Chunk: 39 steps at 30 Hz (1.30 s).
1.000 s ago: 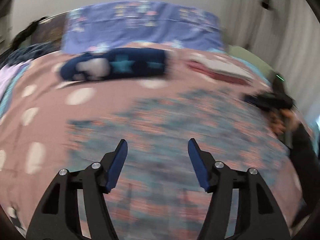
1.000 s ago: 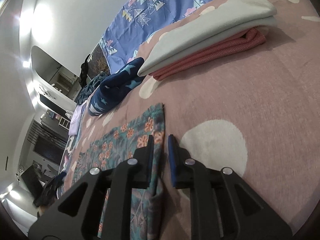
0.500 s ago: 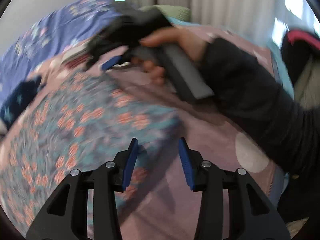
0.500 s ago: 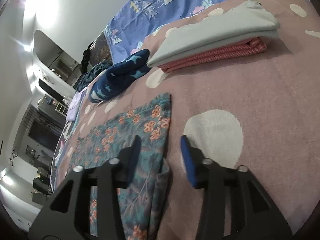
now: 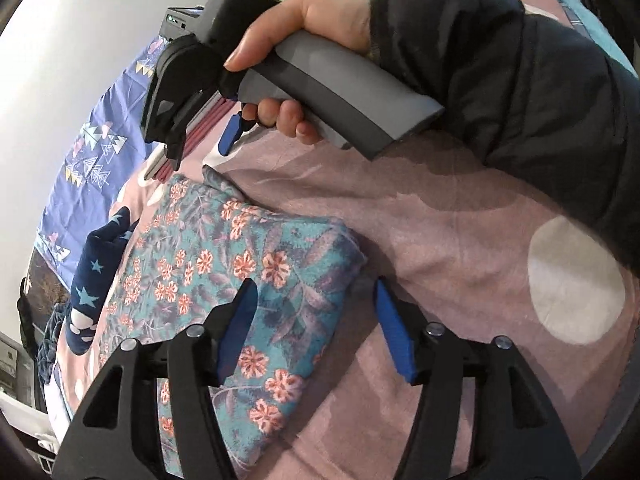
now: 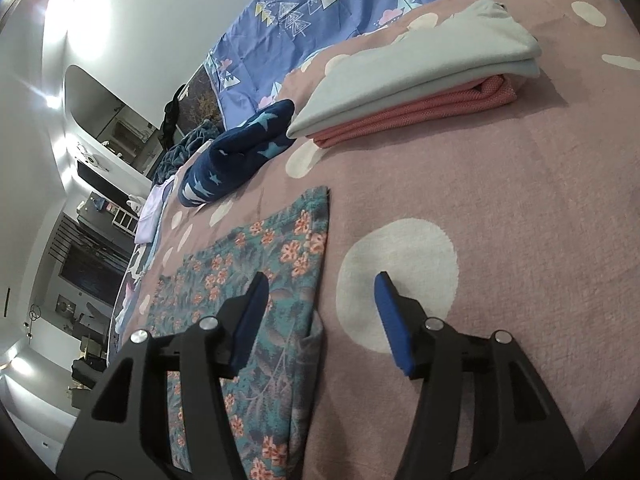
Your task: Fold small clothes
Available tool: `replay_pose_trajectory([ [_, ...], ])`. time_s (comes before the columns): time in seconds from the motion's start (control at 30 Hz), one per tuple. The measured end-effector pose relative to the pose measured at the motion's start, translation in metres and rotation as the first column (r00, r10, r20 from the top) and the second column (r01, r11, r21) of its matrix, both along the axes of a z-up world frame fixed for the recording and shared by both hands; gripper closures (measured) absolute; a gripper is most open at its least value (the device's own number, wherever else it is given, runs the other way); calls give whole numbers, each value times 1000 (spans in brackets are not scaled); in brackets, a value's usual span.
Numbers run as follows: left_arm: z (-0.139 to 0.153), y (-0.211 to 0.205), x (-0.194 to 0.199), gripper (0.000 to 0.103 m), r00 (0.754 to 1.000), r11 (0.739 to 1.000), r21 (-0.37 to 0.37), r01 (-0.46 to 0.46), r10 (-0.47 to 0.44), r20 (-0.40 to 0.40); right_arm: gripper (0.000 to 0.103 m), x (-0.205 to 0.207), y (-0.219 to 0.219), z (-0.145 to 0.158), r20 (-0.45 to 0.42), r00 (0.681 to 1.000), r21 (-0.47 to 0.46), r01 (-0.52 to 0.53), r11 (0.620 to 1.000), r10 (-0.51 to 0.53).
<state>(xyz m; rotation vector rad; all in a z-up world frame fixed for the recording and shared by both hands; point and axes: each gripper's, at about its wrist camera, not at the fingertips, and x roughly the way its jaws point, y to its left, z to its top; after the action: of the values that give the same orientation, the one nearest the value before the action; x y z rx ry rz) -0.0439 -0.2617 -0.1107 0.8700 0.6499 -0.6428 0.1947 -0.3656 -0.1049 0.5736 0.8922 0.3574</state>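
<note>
A teal garment with orange flowers (image 5: 224, 264) lies flat on the pink dotted bedspread (image 5: 460, 240); it also shows in the right wrist view (image 6: 248, 280). My left gripper (image 5: 314, 300) is open and empty, its jaws straddling the garment's near right corner. My right gripper (image 6: 320, 296) is open and empty over the garment's right edge, with one finger above a white dot. In the left wrist view the right gripper (image 5: 200, 128) is held in a hand beyond the garment's far corner.
A folded stack, grey garment (image 6: 424, 68) on a red one (image 6: 420, 110), lies far right on the bed. A rolled navy star-print garment (image 6: 240, 148) lies beyond the floral one. A purple patterned quilt (image 6: 320, 4) covers the head of the bed.
My right gripper opened and let go of the floral garment's edge. My left gripper swung right from the garment's middle to its right corner, narrowing partway and then widening again.
</note>
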Motion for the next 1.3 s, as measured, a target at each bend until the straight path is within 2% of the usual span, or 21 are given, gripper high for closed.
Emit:
replay_pose_trajectory([
  [0.03,0,-2,3,44,1000,1000,-2,-5,5,2,47,0,0,0,-1,1000,3,-4,1000,4],
  [0.07,0,-5,6,67,1000,1000,-5,-5,5,8,47,-1,0,1,-3,1000,6,-6,1000,6],
  [0.1,1,-8,9,95,1000,1000,-15,5,-5,-18,47,-1,-2,1,-5,1000,10,-7,1000,7],
  [0.2,17,-1,17,95,997,992,-122,-31,22,-72,47,-4,-3,3,-7,1000,12,-14,1000,14],
  [0.3,47,25,30,95,984,955,-275,-108,64,-166,46,-6,-3,5,-4,999,10,-37,999,37],
  [0.4,57,38,39,95,976,932,-333,-142,76,-205,46,-6,1,6,-17,995,49,-101,994,101],
  [0.5,54,39,41,95,971,922,-355,-154,74,-229,46,-8,7,5,-51,988,40,-141,989,143],
  [0.57,47,38,38,95,968,923,-353,-151,66,-243,46,-8,8,2,-91,984,27,-153,988,155],
  [0.7,42,34,35,95,965,926,-350,-145,54,-257,47,-8,9,1,-103,978,59,-176,983,182],
  [0.77,41,35,37,95,963,923,-355,-148,53,-263,55,-7,15,2,-108,976,31,-186,982,189],
  [0.8,41,36,37,95,963,922,-358,-149,52,-264,63,-7,17,2,-114,976,14,-183,983,183],
  [0.87,42,36,37,95,963,920,-364,-148,51,-264,70,-7,20,-1,-137,975,9,-178,984,177],
  [0.97,43,37,36,95,962,916,-373,-148,46,-269,93,-7,22,-3,-147,976,-4,-165,986,163],
  [1.0,43,38,35,95,962,915,-376,-148,45,-270,97,-6,21,-4,-143,979,-1,-149,989,147],
  [1.07,44,37,34,96,957,908,-396,-137,19,-289,98,-7,15,0,-111,988,37,-105,994,108],
  [1.17,41,32,29,101,956,914,-392,-107,-13,-293,99,-8,11,4,-75,994,64,-78,995,83],
  [1.23,33,26,26,103,952,923,-376,-87,-34,-304,99,-1,10,-8,-112,991,44,-66,997,71],
  [1.3,25,20,22,103,952,933,-353,-74,-39,-303,99,4,5,-22,-156,985,79,-61,995,72],
])
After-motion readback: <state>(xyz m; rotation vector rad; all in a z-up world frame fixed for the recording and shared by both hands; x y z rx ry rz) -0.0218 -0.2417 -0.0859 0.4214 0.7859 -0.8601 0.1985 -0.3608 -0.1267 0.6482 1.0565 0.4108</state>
